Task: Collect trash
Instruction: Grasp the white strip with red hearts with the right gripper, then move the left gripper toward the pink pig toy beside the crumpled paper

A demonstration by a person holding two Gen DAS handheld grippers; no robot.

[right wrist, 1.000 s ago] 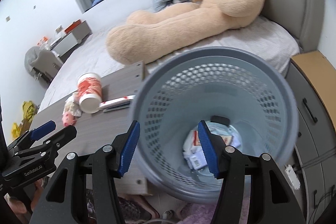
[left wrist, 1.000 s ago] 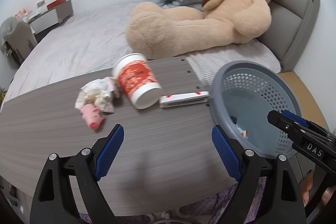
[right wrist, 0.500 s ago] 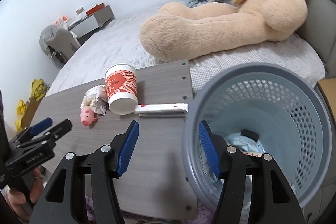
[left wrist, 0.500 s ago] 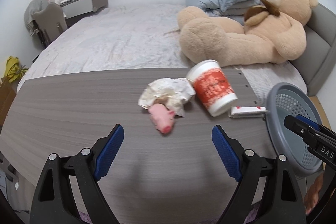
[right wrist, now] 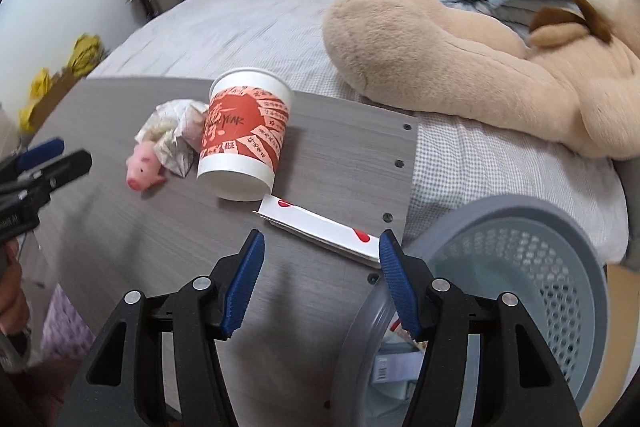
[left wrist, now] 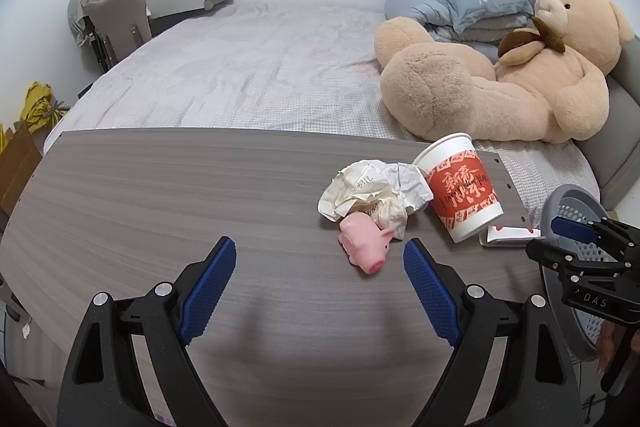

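Observation:
A red and white paper cup (left wrist: 460,189) (right wrist: 244,139) lies on its side on the grey wooden table (left wrist: 160,195). Crumpled white paper (left wrist: 376,189) (right wrist: 176,131) and a small pink pig toy (left wrist: 364,243) (right wrist: 144,171) lie left of it. A flat white and red packet (right wrist: 320,231) (left wrist: 508,233) lies right of the cup. A grey mesh bin (right wrist: 520,291) (left wrist: 568,203) stands off the table's right end, with scraps inside. My left gripper (left wrist: 318,267) is open and empty, near the pig. My right gripper (right wrist: 320,267) is open and empty, just short of the packet.
A large bed (left wrist: 260,67) lies behind the table with a big tan teddy bear (left wrist: 500,95) and blue-grey pillows (left wrist: 464,3). A desk and chair (left wrist: 120,15) stand at the far left. A wooden nightstand edge (right wrist: 622,287) shows right of the bin.
Both grippers swung left, away from the bin and toward the table's trash. The right gripper now faces the packet and cup; the left now faces the pig and paper.

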